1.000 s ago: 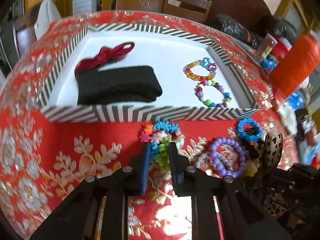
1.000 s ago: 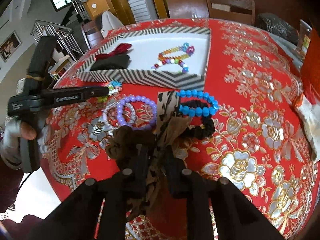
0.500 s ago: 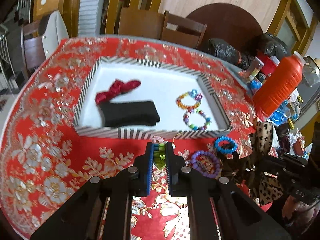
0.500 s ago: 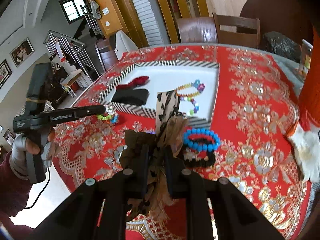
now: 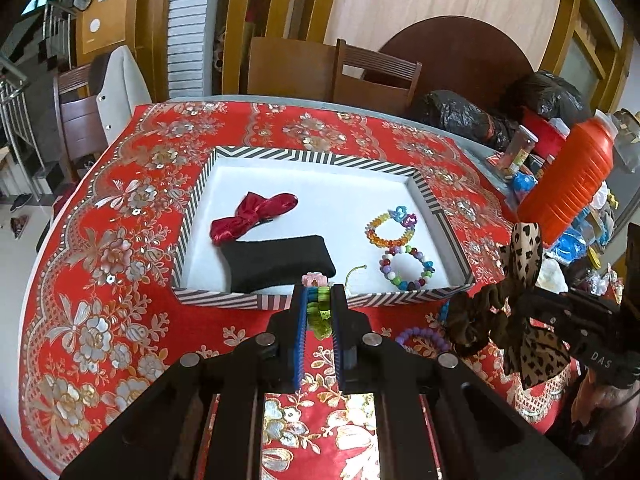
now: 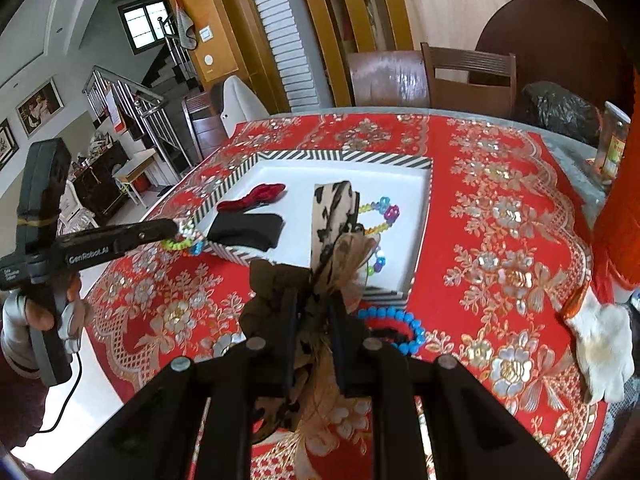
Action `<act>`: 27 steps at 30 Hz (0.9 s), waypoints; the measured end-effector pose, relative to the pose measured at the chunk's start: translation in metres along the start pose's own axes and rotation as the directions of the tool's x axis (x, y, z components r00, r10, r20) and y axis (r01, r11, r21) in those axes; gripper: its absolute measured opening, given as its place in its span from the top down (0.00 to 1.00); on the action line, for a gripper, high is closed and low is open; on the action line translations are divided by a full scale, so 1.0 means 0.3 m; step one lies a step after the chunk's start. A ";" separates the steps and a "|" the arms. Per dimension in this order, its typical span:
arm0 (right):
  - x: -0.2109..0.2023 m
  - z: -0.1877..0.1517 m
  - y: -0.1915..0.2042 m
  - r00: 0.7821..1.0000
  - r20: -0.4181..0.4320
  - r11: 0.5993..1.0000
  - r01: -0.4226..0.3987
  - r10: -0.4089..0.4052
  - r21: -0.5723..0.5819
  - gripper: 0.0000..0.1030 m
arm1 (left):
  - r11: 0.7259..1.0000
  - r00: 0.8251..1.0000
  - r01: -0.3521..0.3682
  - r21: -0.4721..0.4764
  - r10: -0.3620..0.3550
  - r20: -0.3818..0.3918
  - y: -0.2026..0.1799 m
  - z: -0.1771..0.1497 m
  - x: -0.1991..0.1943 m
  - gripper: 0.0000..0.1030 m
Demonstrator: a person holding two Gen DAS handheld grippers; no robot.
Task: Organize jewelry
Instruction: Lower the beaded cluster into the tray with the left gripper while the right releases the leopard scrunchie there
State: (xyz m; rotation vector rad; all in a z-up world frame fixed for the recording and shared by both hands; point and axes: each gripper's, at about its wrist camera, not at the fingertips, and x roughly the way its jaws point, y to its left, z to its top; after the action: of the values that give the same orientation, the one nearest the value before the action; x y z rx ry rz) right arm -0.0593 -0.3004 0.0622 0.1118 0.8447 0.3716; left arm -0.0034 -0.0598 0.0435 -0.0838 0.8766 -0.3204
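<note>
My left gripper (image 5: 319, 300) is shut on a multicoloured bead bracelet (image 5: 319, 312) and holds it in the air just in front of the striped tray (image 5: 218, 298); it also shows in the right wrist view (image 6: 176, 236). My right gripper (image 6: 312, 304) is shut on a leopard-print bow scrunchie (image 6: 332, 216), lifted above the table; it shows in the left wrist view (image 5: 520, 264). In the tray lie a red bow (image 5: 252, 216), a black band (image 5: 280, 260) and two bead bracelets (image 5: 390, 228) (image 5: 406, 268).
A blue bead bracelet (image 6: 408, 322) and a purple bracelet (image 5: 424, 338) lie on the red floral tablecloth (image 5: 112, 288) in front of the tray. An orange bottle (image 5: 568, 184), bags and clutter stand at the right. A white cloth (image 6: 604, 344) lies far right.
Both grippers have risen well above the table, carrying the bead bracelet and the scrunchie up with them. The tray and table now look farther away.
</note>
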 end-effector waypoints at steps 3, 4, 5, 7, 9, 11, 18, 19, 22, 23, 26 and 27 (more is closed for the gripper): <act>0.012 0.022 -0.015 1.000 0.005 1.000 0.011 -0.011 0.006 0.85 | 1.000 1.000 -0.008 0.007 0.008 0.006 -0.003 0.017 0.006 0.77; 0.016 0.031 -0.021 1.000 0.006 1.000 0.014 -0.014 0.008 0.85 | 1.000 1.000 -0.010 0.008 0.010 0.007 -0.002 0.023 0.009 0.77; 0.019 0.040 -0.025 1.000 0.008 1.000 0.018 -0.018 0.008 0.85 | 1.000 1.000 -0.011 0.009 0.011 0.008 -0.003 0.030 0.013 0.77; 0.022 0.053 -0.030 1.000 0.013 1.000 0.024 -0.024 0.008 0.85 | 1.000 1.000 -0.015 0.013 0.015 0.009 -0.003 0.041 0.022 0.77; 0.027 0.067 -0.038 1.000 0.017 1.000 0.025 -0.026 0.012 0.85 | 1.000 1.000 -0.020 0.017 0.020 0.010 -0.004 0.053 0.030 0.77; 0.035 0.081 -0.044 0.999 0.018 0.999 0.029 -0.029 0.014 0.85 | 1.000 1.000 -0.024 0.020 0.023 0.013 -0.006 0.067 0.040 0.77; 0.082 0.127 -0.058 0.999 0.011 0.999 0.042 -0.043 0.010 0.85 | 0.999 1.000 -0.030 0.024 0.030 0.011 -0.005 0.112 0.081 0.77; 0.087 0.132 -0.059 0.999 0.009 0.999 0.045 -0.045 0.008 0.85 | 0.999 1.000 -0.028 0.021 0.028 0.007 -0.003 0.120 0.089 0.77; 0.104 0.152 -0.069 0.998 0.005 0.998 0.056 -0.056 0.007 0.85 | 1.000 1.000 -0.019 0.009 0.019 -0.001 0.003 0.145 0.113 0.77; 0.110 0.158 -0.074 0.998 0.003 0.998 0.058 -0.058 0.009 0.85 | 1.000 1.000 -0.016 0.003 0.016 -0.002 0.005 0.155 0.120 0.77; 0.125 0.175 -0.091 0.998 0.000 0.998 0.065 -0.065 0.019 0.85 | 1.000 1.000 -0.011 -0.010 0.011 -0.003 0.008 0.180 0.143 0.77; 0.130 0.180 -0.095 0.998 -0.001 0.998 0.067 -0.067 0.021 0.85 | 1.000 1.000 -0.013 -0.009 0.013 -0.002 0.008 0.187 0.150 0.77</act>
State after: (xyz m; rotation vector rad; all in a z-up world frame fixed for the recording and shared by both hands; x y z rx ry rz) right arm 0.0125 -0.3100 0.0635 0.1027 0.8508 0.2996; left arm 0.0669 -0.0748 0.0457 -0.0858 0.8805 -0.3041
